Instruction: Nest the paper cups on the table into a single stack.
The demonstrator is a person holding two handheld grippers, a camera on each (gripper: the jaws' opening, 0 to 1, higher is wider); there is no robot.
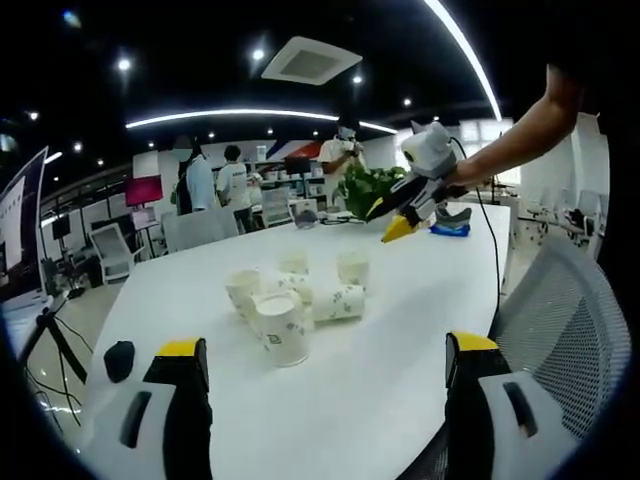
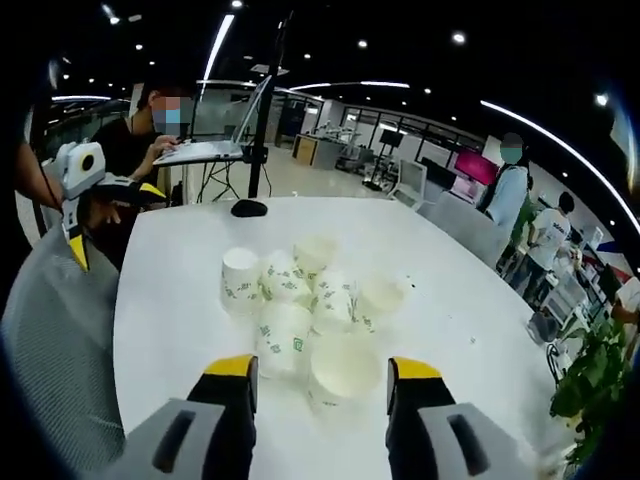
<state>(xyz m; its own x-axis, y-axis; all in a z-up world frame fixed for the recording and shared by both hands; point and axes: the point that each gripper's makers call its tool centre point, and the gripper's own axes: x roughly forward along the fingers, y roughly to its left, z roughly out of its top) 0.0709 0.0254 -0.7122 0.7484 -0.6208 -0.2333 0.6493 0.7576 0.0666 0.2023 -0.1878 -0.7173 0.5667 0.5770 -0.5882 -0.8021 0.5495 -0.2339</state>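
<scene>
Left gripper point(image 1: 325, 365): jaws spread wide, nothing between them, yellow tips raised above the near edge of the white table point(image 1: 380, 400). Ahead of the tips, well apart from them, sits the cluster of paper cups point(image 1: 295, 300). The nearest cup point(image 1: 283, 328) stands upright with its mouth up; beside it one cup point(image 1: 340, 302) lies on its side; others stand behind it.

Right gripper point(image 2: 320, 380): jaws also parted and gripping nothing. In the right gripper view its yellow tips sit low over the table point(image 2: 170, 290), just short of the paper cups point(image 2: 305, 300), with a tipped cup point(image 2: 343, 370) showing its open mouth in the gap between the tips. Whether either tip touches a cup cannot be told. One cup point(image 2: 240, 280) at the far left of the group stands mouth down.

In the left gripper view the right gripper point(image 1: 400, 222) hangs above the far side of the table, held by a bare arm point(image 1: 520, 135).

Surroundings: a grey mesh chair point(image 1: 560, 310) at the table's edge, a black mouse-like object point(image 2: 249, 208) on the table, a leafy plant point(image 1: 375, 185), a blue item point(image 1: 450, 229) near the far end, a person at a laptop point(image 2: 205, 150), and several people point(image 1: 215, 185) standing in the office beyond.
</scene>
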